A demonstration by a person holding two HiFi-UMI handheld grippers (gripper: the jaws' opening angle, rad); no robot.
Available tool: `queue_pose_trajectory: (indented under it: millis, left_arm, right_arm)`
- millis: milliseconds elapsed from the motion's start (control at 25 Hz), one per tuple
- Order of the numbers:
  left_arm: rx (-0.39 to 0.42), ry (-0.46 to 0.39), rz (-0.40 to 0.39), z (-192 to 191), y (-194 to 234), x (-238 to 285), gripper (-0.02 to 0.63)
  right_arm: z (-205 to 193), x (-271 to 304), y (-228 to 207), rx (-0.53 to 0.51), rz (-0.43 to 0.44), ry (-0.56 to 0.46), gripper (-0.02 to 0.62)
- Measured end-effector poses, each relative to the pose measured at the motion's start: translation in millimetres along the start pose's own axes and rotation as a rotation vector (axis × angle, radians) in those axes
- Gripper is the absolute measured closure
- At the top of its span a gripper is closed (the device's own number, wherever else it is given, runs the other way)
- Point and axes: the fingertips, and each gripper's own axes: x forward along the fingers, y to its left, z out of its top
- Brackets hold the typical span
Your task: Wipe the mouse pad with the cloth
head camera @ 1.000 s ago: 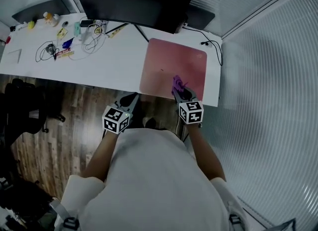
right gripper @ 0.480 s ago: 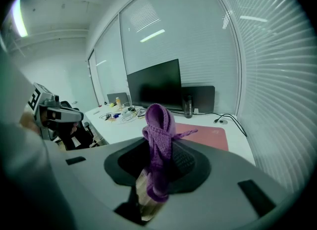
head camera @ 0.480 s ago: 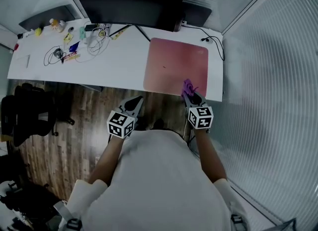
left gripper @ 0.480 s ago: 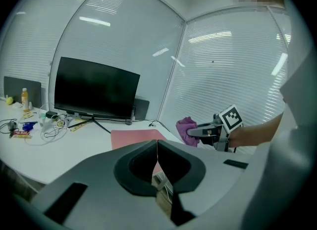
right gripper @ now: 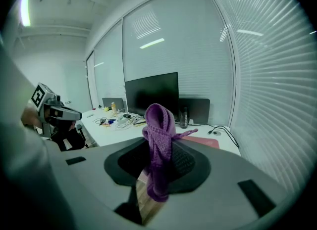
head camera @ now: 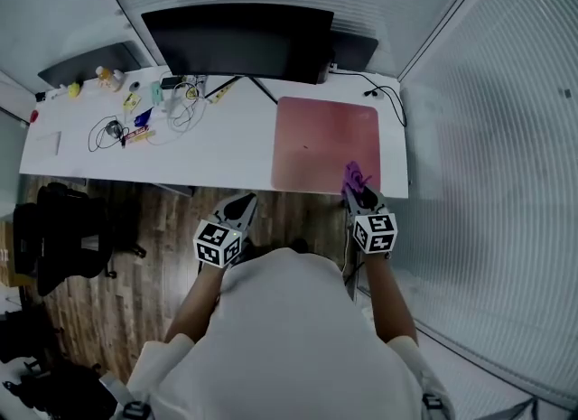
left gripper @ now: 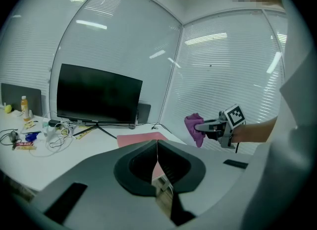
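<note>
Cloth [right gripper: 159, 125] looks a soft, light, floppy knit; right gripper [right gripper: 157, 167] clamps its bunched middle near mouse pad [head camera: 325, 143] corner; left gripper [left gripper: 157, 150] closed, empty.

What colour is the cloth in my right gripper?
The cloth is purple; clearest in the right gripper view.

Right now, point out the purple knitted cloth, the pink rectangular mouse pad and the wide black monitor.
purple knitted cloth [right gripper: 159, 135]: right gripper view, on its folded middle.
pink rectangular mouse pad [head camera: 325, 138]: head view, on its bare centre.
wide black monitor [head camera: 237, 41]: head view, on the middle of its screen.
</note>
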Motion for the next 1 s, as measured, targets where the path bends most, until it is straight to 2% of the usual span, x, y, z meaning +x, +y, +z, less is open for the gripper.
queue_pose_trajectory:
  millis: [400, 1000]
  left_arm:
    - [-0.004, -0.003, -0.023, -0.5, 21.4, -16.7, 0.588]
    - [0.01, -0.01, -0.038, 1.6, 43.0, -24.6, 0.588]
  right_arm:
    - [17.5, 2.8, 22.9, 0.022, -0.033, -0.036, 0.474]
    - [34.1, -0.2, 30.7, 0.016, -0.079, -0.066, 0.474]
